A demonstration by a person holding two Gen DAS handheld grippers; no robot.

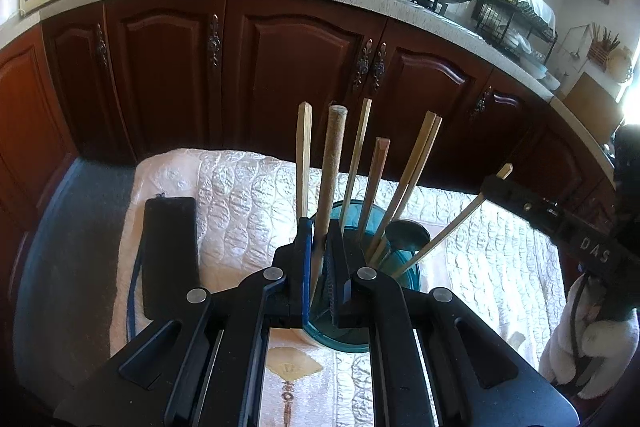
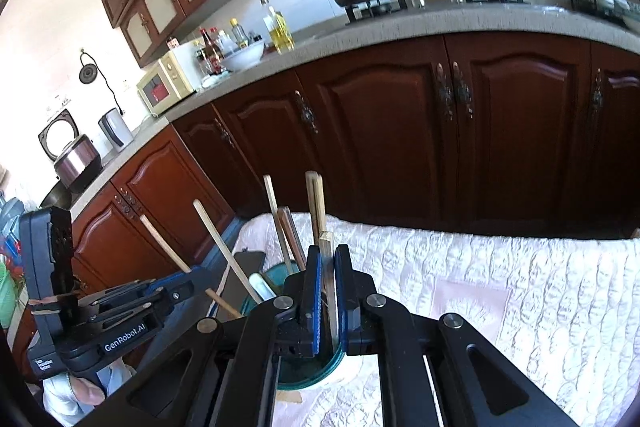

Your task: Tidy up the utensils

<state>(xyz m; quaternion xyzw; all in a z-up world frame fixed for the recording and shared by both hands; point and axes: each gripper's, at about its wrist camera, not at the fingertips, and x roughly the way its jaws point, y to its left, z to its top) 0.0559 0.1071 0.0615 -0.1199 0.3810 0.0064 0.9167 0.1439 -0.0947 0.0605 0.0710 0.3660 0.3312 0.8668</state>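
Through the left wrist camera I see my left gripper (image 1: 318, 259) clamped on a thick brown-wrapped handle (image 1: 330, 171), its jaws almost fully together. The handle's lower end sits inside the teal holder (image 1: 408, 281), which stands on the white quilted cloth (image 1: 248, 195) just ahead of me. Several chopsticks (image 1: 416, 171) already stand in the holder, fanning upward, with a dark spoon (image 1: 406, 233) among them. To the right, my right gripper (image 1: 496, 187) comes in gripping a pale chopstick (image 1: 456, 227) that slants down toward the holder's rim. A flat black case (image 1: 170, 251) lies on the cloth at the left.

Through the right wrist camera, my right gripper (image 2: 328, 291) is closed tight on that single chopstick (image 2: 326, 247), directly above the holder (image 2: 256, 301). The left gripper (image 2: 188, 281) reaches in from the left.

I judge both hands are at the depositing step: each utensil is over or in the holder. Next I need to ease both down until they seat, then open the jaws without nudging the standing chopsticks or tipping the holder.
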